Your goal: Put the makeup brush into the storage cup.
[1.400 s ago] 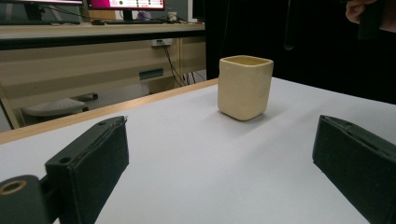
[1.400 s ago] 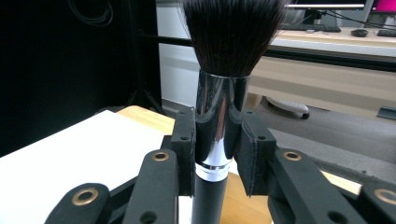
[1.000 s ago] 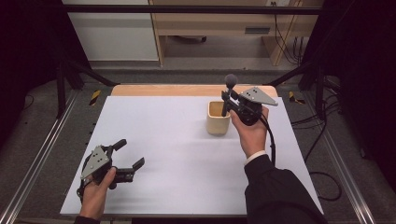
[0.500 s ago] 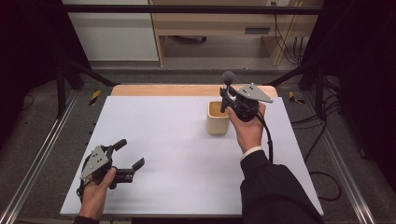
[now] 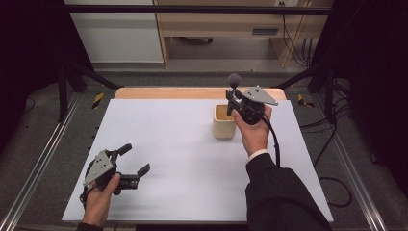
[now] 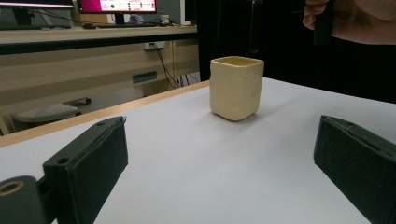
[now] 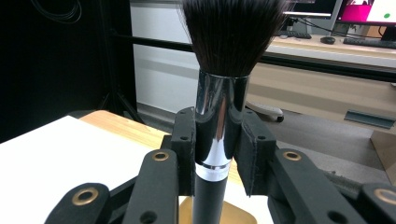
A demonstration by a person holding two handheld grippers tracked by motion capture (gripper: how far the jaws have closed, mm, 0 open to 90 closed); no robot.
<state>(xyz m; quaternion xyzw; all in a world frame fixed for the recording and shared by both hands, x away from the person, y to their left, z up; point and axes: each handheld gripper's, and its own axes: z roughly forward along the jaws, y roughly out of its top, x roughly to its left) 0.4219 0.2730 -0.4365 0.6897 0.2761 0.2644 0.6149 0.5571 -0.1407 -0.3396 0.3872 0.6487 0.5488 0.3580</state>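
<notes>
A makeup brush [image 5: 234, 79] with a dark bristle head and a chrome ferrule [image 7: 219, 116] stands upright, bristles up. My right gripper [image 5: 231, 100] is shut on its handle, with both pads against the ferrule [image 7: 218, 154]. The brush's lower end hangs over the open top of a cream square cup [image 5: 223, 126], whose rim [image 7: 238, 215] lies just below the jaws. My left gripper [image 5: 135, 159] rests near the table's front left, open and with nothing between its fingers [image 6: 219, 149]. It faces the cup [image 6: 235, 88] from well away.
A white mat [image 5: 183, 159] covers the table, with a bare wooden strip [image 5: 159, 93] along the far edge. Metal rails [image 5: 43, 159] and cables [image 5: 332, 139] run beside the table. A desk with monitors [image 6: 116, 5] stands beyond.
My right gripper has edged slightly up and to the left with the brush, staying over the cup. The left gripper has not moved.
</notes>
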